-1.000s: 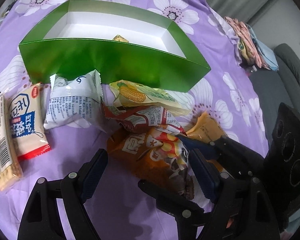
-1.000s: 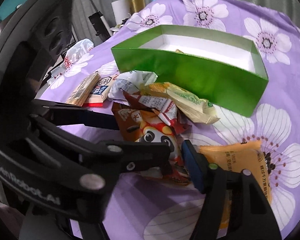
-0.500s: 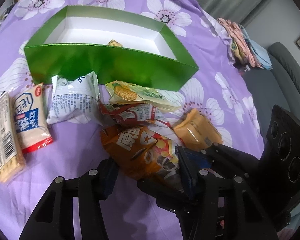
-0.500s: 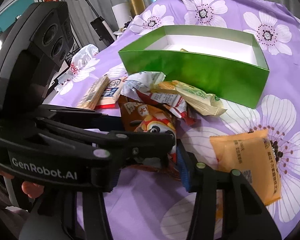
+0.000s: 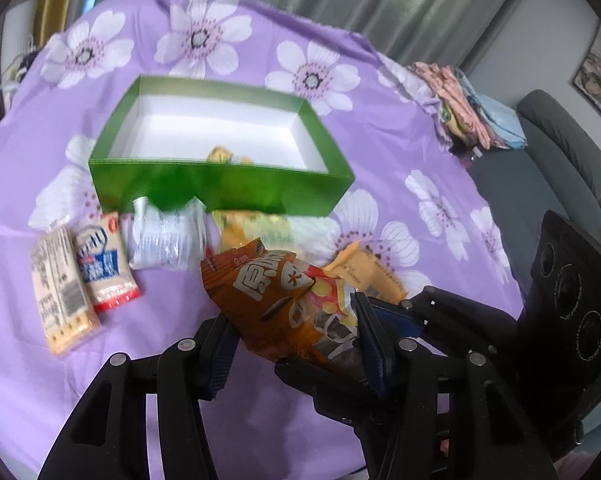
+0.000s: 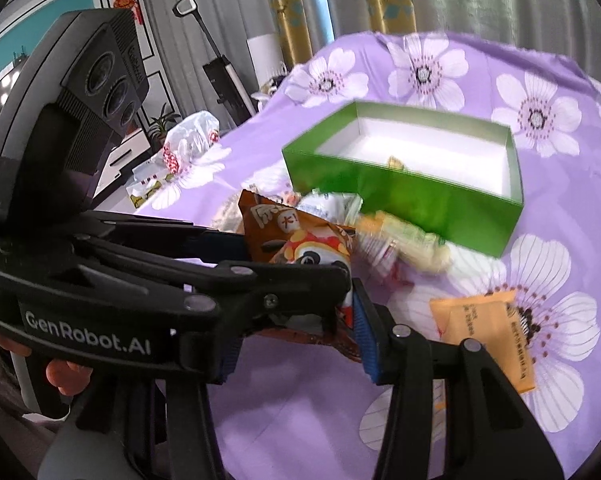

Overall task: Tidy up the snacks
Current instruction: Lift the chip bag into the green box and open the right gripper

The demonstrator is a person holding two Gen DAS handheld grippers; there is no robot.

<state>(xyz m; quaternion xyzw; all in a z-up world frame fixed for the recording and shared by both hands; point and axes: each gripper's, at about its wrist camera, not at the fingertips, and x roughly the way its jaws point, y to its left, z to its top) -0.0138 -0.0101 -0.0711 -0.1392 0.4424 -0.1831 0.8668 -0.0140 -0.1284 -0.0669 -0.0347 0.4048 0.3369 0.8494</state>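
The left tongs [image 5: 296,340] gripped a crinkled orange-brown foil snack bag [image 5: 284,304] from both sides, low in the centre of the left wrist view; the right tongs [image 6: 292,340] also pinched that bag [image 6: 296,240], both pairs having narrowed onto it; the bag sat above the purple flower-printed cloth [image 5: 380,152] on the surface. The left view alone showed two flat biscuit packets [image 5: 80,288] and a white wrapper [image 5: 164,236] at left, just below the open green cardboard box [image 5: 220,188], with a folded cloth pile [image 5: 460,112] at upper right; the right view alone showed a hand [image 6: 60,372] at lower left and a white plastic bag [image 6: 188,136] beyond the cloth's edge; both showed a flat orange sachet [image 6: 484,332] lying apart, and one small yellow packet [image 5: 224,156] inside the box.
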